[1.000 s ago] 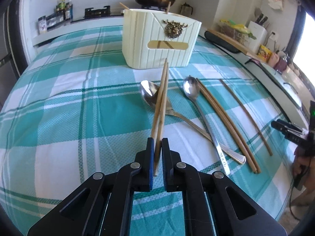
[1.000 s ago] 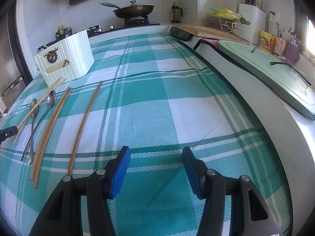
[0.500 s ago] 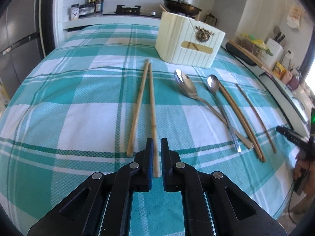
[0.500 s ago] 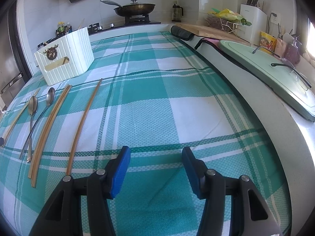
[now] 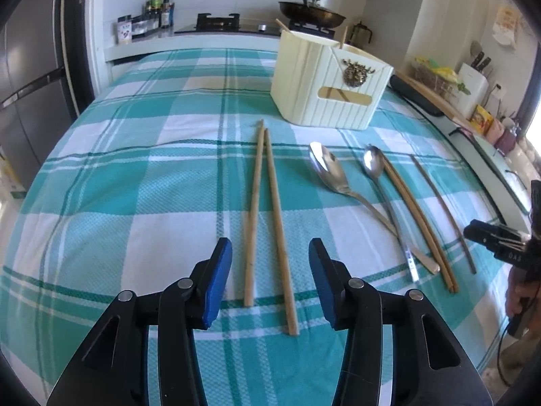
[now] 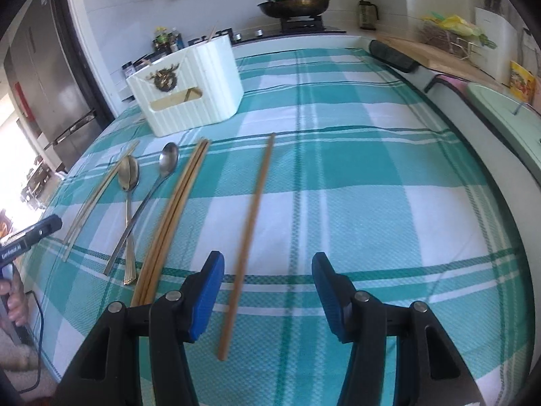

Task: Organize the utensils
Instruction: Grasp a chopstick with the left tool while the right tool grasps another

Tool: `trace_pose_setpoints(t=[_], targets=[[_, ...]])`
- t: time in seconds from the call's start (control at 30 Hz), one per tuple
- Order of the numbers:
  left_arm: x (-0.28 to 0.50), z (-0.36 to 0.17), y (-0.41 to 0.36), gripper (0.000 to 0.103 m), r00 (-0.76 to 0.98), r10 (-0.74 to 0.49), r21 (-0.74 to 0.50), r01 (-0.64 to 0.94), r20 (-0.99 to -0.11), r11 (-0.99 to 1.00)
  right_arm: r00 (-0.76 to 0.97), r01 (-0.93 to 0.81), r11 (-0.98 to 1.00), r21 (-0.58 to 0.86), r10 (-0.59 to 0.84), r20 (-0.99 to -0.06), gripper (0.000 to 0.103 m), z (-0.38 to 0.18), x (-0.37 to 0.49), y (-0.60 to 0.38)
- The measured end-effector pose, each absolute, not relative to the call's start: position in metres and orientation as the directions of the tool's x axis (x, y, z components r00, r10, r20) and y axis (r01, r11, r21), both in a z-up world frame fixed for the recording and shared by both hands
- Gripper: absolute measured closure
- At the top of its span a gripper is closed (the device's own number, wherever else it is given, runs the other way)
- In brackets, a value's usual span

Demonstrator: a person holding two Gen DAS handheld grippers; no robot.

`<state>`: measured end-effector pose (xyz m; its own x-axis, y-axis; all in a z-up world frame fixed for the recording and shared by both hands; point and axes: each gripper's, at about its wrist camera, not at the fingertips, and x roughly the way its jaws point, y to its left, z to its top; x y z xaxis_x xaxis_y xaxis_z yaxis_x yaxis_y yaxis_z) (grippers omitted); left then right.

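On the counter, findings by item:

Counter [image 5: 135, 203]: covered by a teal and white checked cloth; all utensils lie flat on it.

Left gripper [image 5: 270, 280]: jaws spread wide, holding nothing. It sits low over the near ends of the light chopsticks, which lie between the blue pads [image 5: 218, 287] without touching them.

Light chopsticks [image 5: 267, 209]: two pale sticks side by side, tips close together toward the holder, near ends slightly apart. One near end reaches further toward the camera than the other.

Holder [image 5: 324, 88]: cream ribbed box with a brass emblem and a slot in its front, upright beyond the utensils. Sticks show through the slot and above the rim.

Spoons: broad spoon [image 5: 329, 172] and slim spoon [image 5: 373, 164] to the right of the light chopsticks, bowls toward the holder. Their handles cross near the near ends.

Dark chopsticks [image 5: 416, 220]: a pair lying together, just right of the slim spoon.

Single stick [image 6: 252, 223]: well apart from the dark pair, on its right.

Right gripper [image 6: 268, 291]: jaws wide apart, empty. The single stick's near end lies between them, closer to the left pad; contact not evident.

Background: pan [image 6: 294, 3] on a stove behind the counter.
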<state>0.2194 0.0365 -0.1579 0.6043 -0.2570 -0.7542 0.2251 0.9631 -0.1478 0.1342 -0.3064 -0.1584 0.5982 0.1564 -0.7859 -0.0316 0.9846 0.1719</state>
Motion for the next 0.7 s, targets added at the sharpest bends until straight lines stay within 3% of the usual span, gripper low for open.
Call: trace_pose_setpoints(t=[0.13,0.27,0.33,0.4,0.7], targets=[[0.240,-0.170,0.038,0.054,0.565,-0.220,-0.099,0.237,-0.795,0.966,0.560,-0.086,0.995,0.052,0.091,-0.823,0.056,-0.168,0.146,-0.279],[0.247,-0.182,0.031,0.054,0.551,-0.161,-0.021,0.251,-0.819,0.968,0.564,-0.099,0.995,0.004,0.060,-0.824,0.073,-0.167,0.147,-0.273],[0.247,-0.186,0.031,0.060,0.554,-0.143,-0.008,0.239,-0.820,0.971,0.567,-0.097,0.995,-0.007,0.050,-0.822,0.078,-0.167,0.145,-0.275],[0.244,-0.186,0.032,0.095,0.566,-0.140,-0.013,0.223,-0.812,0.975,0.571,-0.091,0.996,-0.017,0.038,-0.820,0.085,-0.166,0.143,-0.278],[0.194,-0.185,0.042,0.097,0.591,-0.103,-0.099,0.039,-0.800,0.994,0.585,0.004,0.995,-0.101,-0.084,-0.806,0.092,-0.166,0.135,-0.295]])
